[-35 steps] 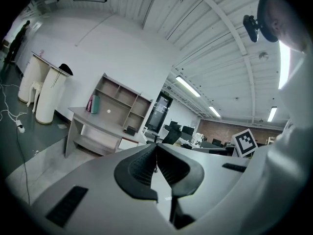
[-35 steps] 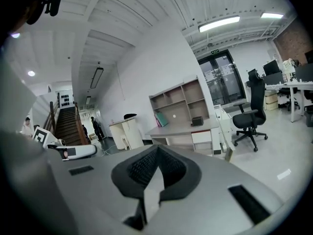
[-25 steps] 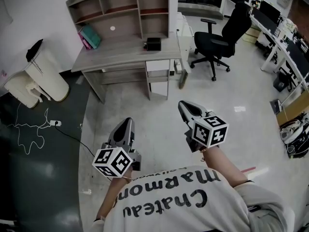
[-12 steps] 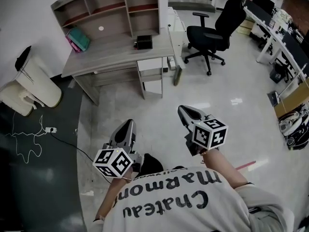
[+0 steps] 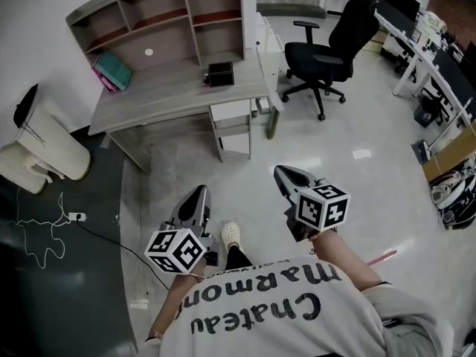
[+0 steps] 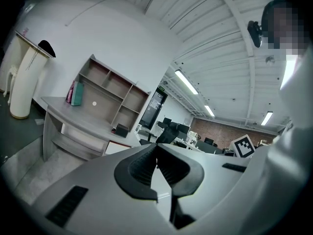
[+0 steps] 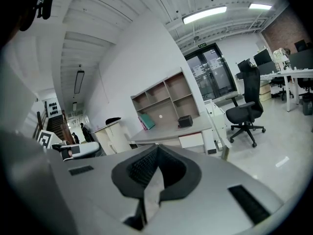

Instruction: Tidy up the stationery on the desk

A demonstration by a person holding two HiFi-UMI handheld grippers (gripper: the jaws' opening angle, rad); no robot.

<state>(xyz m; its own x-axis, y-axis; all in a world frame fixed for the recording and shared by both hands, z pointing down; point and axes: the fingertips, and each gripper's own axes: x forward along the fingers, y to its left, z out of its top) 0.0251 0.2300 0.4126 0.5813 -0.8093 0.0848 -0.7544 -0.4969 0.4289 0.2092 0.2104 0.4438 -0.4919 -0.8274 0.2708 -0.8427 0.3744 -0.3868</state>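
Note:
A grey desk (image 5: pixel 178 89) with a shelf hutch stands across the floor ahead, well out of reach. Teal and pink folders (image 5: pixel 110 71) lean at its back left, and a small black box (image 5: pixel 220 74) sits towards its right. My left gripper (image 5: pixel 197 192) and right gripper (image 5: pixel 283 171) are held low in front of the person, both shut and empty, pointing at the desk. In the left gripper view the shut left gripper (image 6: pixel 156 145) points at the desk (image 6: pixel 68 117). The right gripper view has the shut right gripper (image 7: pixel 157 149) below the folders (image 7: pixel 147 122) and box (image 7: pixel 185 121).
A black office chair (image 5: pixel 327 44) stands right of the desk. A white drawer unit (image 5: pixel 232 125) sits under the desk's right end. A white bin (image 5: pixel 46 146) and a cable (image 5: pixel 44 225) on dark flooring lie left. More desks (image 5: pixel 439 65) line the right side.
The person has walked closer to the desk, and a light-coloured shoe has stepped into view between the grippers. Both grippers stay shut and held the same way.

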